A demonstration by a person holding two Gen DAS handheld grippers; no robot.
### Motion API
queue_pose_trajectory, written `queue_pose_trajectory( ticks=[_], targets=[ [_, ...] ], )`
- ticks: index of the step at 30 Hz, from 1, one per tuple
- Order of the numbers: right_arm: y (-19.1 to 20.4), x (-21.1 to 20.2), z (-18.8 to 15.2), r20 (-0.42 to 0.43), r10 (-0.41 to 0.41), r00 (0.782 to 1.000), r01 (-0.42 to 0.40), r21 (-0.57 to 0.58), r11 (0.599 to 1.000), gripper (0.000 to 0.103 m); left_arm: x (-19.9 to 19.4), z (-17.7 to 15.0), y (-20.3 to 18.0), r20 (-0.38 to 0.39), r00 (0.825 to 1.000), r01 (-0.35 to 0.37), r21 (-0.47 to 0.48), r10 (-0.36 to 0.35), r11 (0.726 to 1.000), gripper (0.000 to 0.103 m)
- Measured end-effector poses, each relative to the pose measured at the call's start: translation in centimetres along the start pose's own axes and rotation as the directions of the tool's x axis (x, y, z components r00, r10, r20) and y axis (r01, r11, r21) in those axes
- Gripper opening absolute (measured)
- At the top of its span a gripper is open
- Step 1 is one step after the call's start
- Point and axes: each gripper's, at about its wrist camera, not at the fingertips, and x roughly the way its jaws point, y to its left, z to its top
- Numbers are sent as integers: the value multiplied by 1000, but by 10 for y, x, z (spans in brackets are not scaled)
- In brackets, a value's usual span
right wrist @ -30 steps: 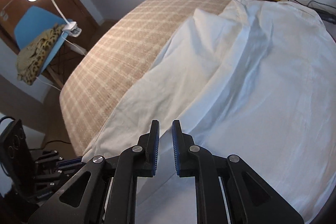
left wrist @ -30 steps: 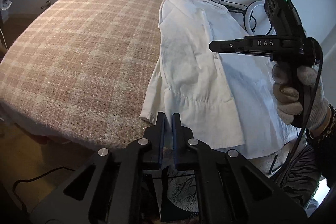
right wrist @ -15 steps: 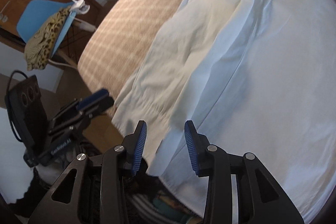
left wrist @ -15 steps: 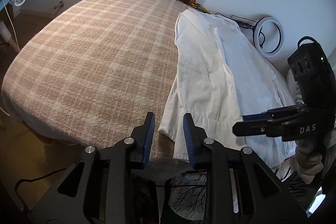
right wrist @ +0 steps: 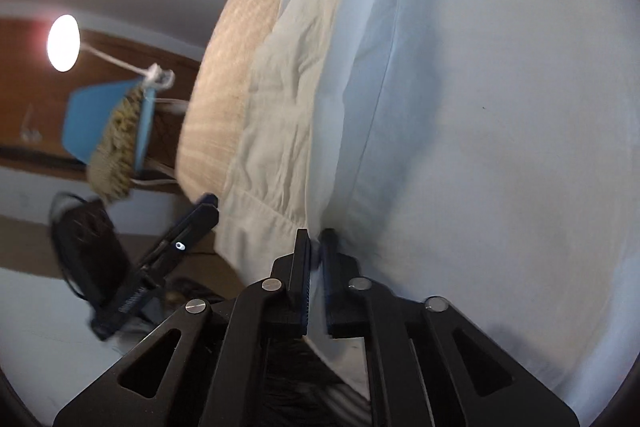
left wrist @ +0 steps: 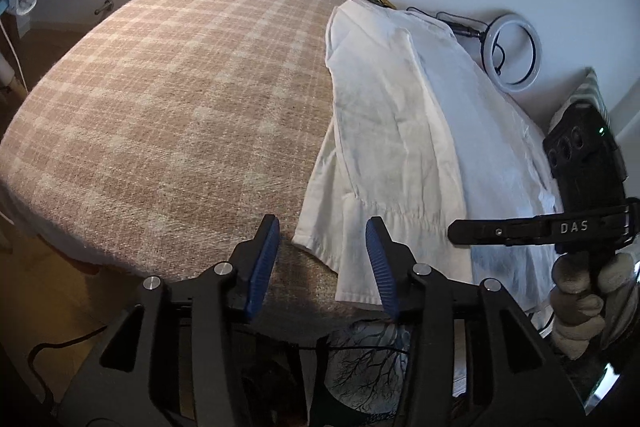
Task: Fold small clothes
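Now, garment: a white shirt point(left wrist: 384, 131) lies flat on the right half of the bed, its cuffed sleeve folded lengthwise over the body, the cuff end hanging at the bed's near edge, lower centre of the left wrist view.
Bed cover: a beige plaid blanket point(left wrist: 180, 99) fills the left and centre of the left wrist view; the shirt lies on top of it.
Left gripper: the left gripper point(left wrist: 322, 259) hovers at the near edge of the bed, fingers point(left wrist: 264, 259) apart and opening; the sleeve cuff shows in the gap between them, but the pads do not press on it.
Right gripper: the right gripper point(right wrist: 315, 255) sits at the lower centre of its own view, fingers together and clamped on the shirt's hem edge, a strip of white cloth pinched between the blue pads. In the left wrist view it shows at the right edge, held by a gloved hand point(left wrist: 580, 295).
Shirt in right wrist view: the shirt point(right wrist: 460, 107) fills most of the frame, the creased sleeve running along its left side; the picture is blurred.
Background: a ring light point(left wrist: 512, 51) leans on the wall, upper right of the left wrist view; a lit lamp point(right wrist: 63, 43) and a blue chair point(right wrist: 100, 115) draped with a patterned cloth stand at the left of the right wrist view.
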Motion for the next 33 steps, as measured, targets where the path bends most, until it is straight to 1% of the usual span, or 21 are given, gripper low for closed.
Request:
queue_pose_trajectory(
  ticks=[1, 2, 4, 5, 7, 9, 10, 13, 14, 16, 18, 19, 21, 23, 25, 26, 28, 30, 33],
  targets=[
    [8, -1, 0, 1, -47, 999, 47, -50, 998, 3, 3, -1, -4, -4, 1000, -25, 22, 25, 999, 46],
    [15, -2, 1, 3, -85, 996, 85, -90, 992, 5, 3, -2, -8, 7, 999, -45, 44, 45, 998, 46],
    [31, -5, -2, 29, -171, 985, 173, -184, 968, 9, 5, -3, -12, 13, 998, -67, 69, 66, 995, 46],
    [35, -6, -5, 43, -181, 983, 186, -215, 959, 11, 5, -4, -13, 17, 998, -68, 73, 67, 995, 46],
    [43, -13, -7, 75, -178, 981, 191, -248, 950, 11, 6, -4, -14, 18, 998, -54, 79, 53, 995, 45],
    [46, -28, -7, 126, -163, 979, 192, -275, 942, 11, 8, -3, -16, 11, 1000, -22, 81, 21, 996, 19],
    [49, -38, -7, 171, -158, 972, 203, -292, 934, 11, 11, -3, -17, -2, 1000, -9, 80, 9, 997, 6],
    [50, -60, -1, 261, -128, 957, 209, -311, 927, 11, 11, -1, -20, 19, 1000, 9, 71, -11, 997, 4],
    [49, -68, 0, 294, -124, 948, 217, -309, 926, 11, 9, 0, -20, 28, 999, 21, 64, -23, 998, 3],
    [47, -85, 2, 387, -134, 912, 257, -287, 923, 11, 7, 2, -23, 46, 998, 30, 58, -33, 998, 3],
    [43, -94, 4, 457, -126, 881, 265, -254, 930, 14, 4, 3, -27, 63, 997, 44, 56, -48, 997, 3],
    [35, -104, 7, 477, -126, 870, 261, -229, 938, 14, 2, 4, -29, 71, 996, 49, 54, -53, 997, 3],
    [25, -111, 15, 473, -124, 873, 240, -194, 951, 14, -2, 6, -37, 93, 994, 52, 64, -58, 997, 3],
    [17, -112, 22, 448, -122, 886, 218, -169, 961, 14, -3, 7, -47, 109, 992, 49, 86, -58, 995, 3],
    [8, -113, 27, 432, -118, 894, 198, -146, 969, 14, -5, 7, -63, 116, 989, 73, 128, -88, 989, 3],
    [4, -115, 29, 432, -110, 895, 188, -141, 972, 14, -6, 6, -73, 117, 988, 80, 156, -99, 984, 2],
    [-5, -122, 30, 445, -103, 889, 178, -128, 976, 14, -6, 2, -95, 113, 986, 93, 227, -122, 969, 2],
    [-11, -127, 31, 452, -82, 888, 153, -122, 981, 14, -2, -2, -115, 96, 986, 107, 284, -139, 953, 2],
    [-16, -137, 33, 470, -37, 882, 105, -119, 987, 14, 10, -6, -138, 58, 985, 135, 325, -163, 936, 2]
  ],
)
